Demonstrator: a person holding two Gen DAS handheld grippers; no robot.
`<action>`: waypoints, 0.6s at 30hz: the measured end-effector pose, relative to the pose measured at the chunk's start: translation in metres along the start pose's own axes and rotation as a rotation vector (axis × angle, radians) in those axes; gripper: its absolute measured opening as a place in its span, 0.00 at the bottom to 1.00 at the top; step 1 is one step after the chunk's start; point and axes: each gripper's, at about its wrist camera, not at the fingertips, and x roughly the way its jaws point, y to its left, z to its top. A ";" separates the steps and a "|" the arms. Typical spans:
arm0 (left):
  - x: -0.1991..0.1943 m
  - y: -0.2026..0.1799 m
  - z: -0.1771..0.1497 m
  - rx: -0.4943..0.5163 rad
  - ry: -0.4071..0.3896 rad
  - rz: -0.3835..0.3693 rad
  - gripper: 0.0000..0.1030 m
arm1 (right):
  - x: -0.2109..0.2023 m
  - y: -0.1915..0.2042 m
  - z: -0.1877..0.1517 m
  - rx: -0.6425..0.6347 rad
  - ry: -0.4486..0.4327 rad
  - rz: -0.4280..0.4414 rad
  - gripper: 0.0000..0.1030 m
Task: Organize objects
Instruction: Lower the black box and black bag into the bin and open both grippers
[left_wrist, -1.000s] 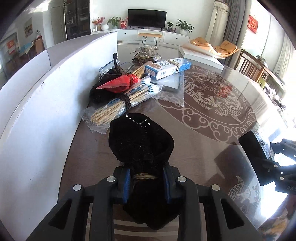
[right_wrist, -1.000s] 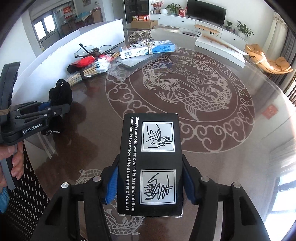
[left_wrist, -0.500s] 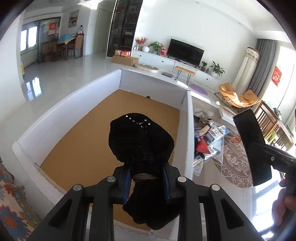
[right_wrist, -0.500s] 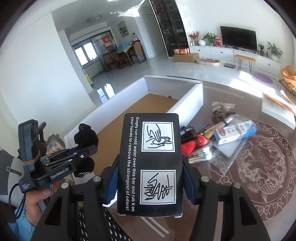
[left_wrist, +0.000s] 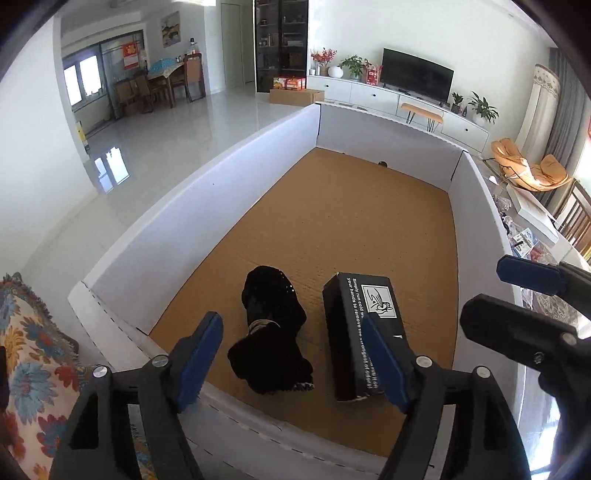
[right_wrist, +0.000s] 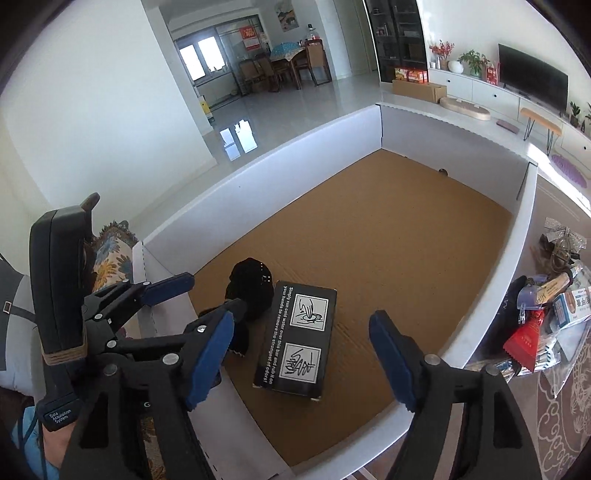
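Left wrist view: both items lie side by side at lower centre of the white box (left_wrist: 207, 192), the black pouch (left_wrist: 271, 332) beside the black carton (left_wrist: 364, 332), as left gripper (left_wrist: 295, 356) and right gripper (right_wrist: 303, 354) jaws are opening, nothing between them, apparently having let go for storage

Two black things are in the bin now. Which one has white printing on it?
The black box, lying flat on the cardboard floor with white text and two pictograms facing up. The black fabric bundle beside it, nearer the left gripper, is soft and unprinted.
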 end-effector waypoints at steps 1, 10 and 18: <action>-0.006 -0.003 -0.001 0.000 -0.022 0.000 0.82 | -0.010 -0.005 -0.002 0.003 -0.034 -0.015 0.90; -0.073 -0.087 -0.019 0.099 -0.150 -0.171 0.85 | -0.087 -0.098 -0.074 0.044 -0.150 -0.303 1.00; -0.093 -0.149 -0.038 0.194 -0.155 -0.216 0.85 | -0.119 -0.199 -0.164 0.179 -0.031 -0.492 1.00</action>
